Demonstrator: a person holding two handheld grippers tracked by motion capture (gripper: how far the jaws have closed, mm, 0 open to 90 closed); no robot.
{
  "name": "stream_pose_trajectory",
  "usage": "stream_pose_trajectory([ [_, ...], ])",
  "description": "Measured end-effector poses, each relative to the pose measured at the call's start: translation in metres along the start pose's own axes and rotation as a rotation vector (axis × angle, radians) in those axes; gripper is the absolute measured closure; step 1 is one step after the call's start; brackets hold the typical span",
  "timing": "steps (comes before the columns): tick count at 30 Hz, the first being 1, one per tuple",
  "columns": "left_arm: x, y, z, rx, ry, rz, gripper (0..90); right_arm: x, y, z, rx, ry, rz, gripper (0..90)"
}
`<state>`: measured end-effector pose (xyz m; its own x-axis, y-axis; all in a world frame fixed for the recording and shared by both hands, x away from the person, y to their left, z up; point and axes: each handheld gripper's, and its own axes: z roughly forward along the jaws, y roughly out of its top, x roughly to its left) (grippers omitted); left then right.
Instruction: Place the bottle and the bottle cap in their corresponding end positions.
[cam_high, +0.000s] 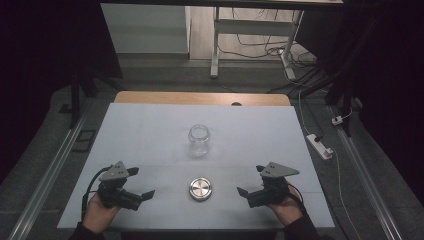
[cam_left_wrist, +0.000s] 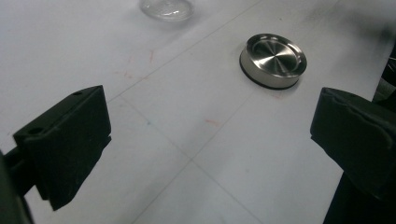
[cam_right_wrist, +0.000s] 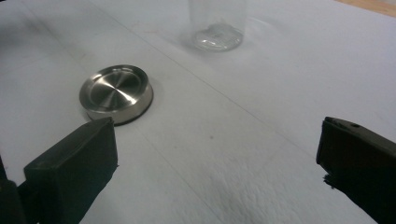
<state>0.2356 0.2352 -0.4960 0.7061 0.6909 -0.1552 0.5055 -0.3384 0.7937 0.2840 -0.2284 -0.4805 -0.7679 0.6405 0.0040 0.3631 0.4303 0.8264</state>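
The left gripper (cam_high: 136, 183) has its fingers (cam_left_wrist: 65, 144) spread wide and empty, and the right gripper (cam_high: 251, 181) likewise stands released, its fingers (cam_right_wrist: 74, 168) apart with nothing between them. Both hover low over the white surface (cam_high: 150, 130), one on each side of the metal lid (cam_high: 200, 189), which lies flat between them, rim up, touching neither. Beyond the lid, toward the far side, the clear glass jar (cam_high: 198, 140) stands upright with its mouth open, well apart from both grippers.

The step in hand looks like picking up the lid to cap the jar. To do it well, one gripper should come in level, straddling the lid across its full width so the fingers bite the low side wall evenly; it is shallow and smooth, so a tilted grip would likely slip. The other gripper could steady the jar around its body.
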Motion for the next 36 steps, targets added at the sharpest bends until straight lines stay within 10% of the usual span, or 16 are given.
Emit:
stream_pose_trajectory([
  [36,0.005,-0.060,-0.040,0.100,0.142,-0.111,0.0,-0.025,-0.056,-0.056,0.068,-0.182,0.152,0.0],
])
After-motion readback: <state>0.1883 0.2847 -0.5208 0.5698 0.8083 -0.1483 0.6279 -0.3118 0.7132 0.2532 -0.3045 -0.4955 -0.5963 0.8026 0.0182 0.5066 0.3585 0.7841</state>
